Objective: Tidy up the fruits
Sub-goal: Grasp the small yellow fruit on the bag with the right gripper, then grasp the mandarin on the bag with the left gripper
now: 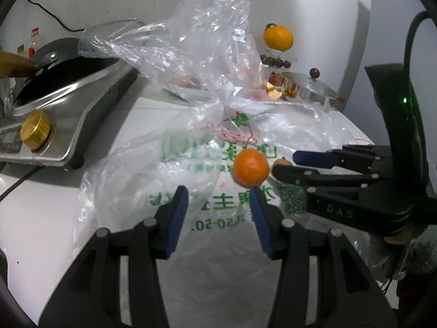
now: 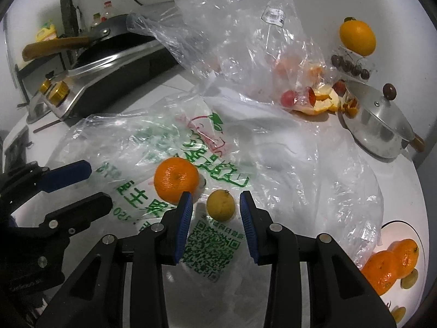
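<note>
An orange mandarin [image 1: 250, 167] [image 2: 176, 179] lies on a flat clear plastic bag with green print [image 1: 191, 191] [image 2: 164, 147]. A small yellow fruit [image 2: 220, 205] [image 1: 283, 161] lies just right of it. My left gripper [image 1: 218, 195] is open and empty, its right finger just below the mandarin. My right gripper [image 2: 215, 202] is open, its fingers either side of the yellow fruit without touching it. The right gripper also shows in the left wrist view [image 1: 284, 165], and the left gripper in the right wrist view [image 2: 95, 186]. A white plate [image 2: 393, 229] at lower right holds mandarins [image 2: 390, 262].
A crumpled clear bag [image 1: 196, 49] stands behind. A stove with a black pan [image 1: 68, 82] is at the left. A steel pot with lid [image 2: 379, 125], peel scraps [image 2: 322, 101], cherries [image 2: 349, 65] and a large orange [image 2: 357, 38] are at back right.
</note>
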